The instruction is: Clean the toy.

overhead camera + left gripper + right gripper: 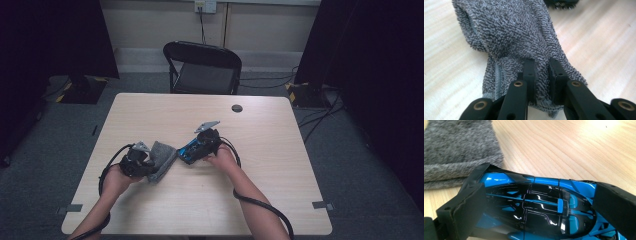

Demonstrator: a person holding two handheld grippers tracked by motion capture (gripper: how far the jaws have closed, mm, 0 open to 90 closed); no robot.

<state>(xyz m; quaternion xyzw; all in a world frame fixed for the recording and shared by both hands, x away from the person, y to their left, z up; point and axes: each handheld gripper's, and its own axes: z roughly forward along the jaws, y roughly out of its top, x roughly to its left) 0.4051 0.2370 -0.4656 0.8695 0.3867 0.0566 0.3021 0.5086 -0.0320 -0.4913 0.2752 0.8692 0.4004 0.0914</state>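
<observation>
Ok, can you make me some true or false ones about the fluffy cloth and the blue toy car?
1. The left tongs pinch the grey cloth. True.
2. The right tongs hold a red car. False: the toy car is blue and black.
3. The cloth lies on the chair. False: it lies on the wooden table.
4. The car sits beside the cloth. True.
5. The chair stands behind the table. True.
</observation>
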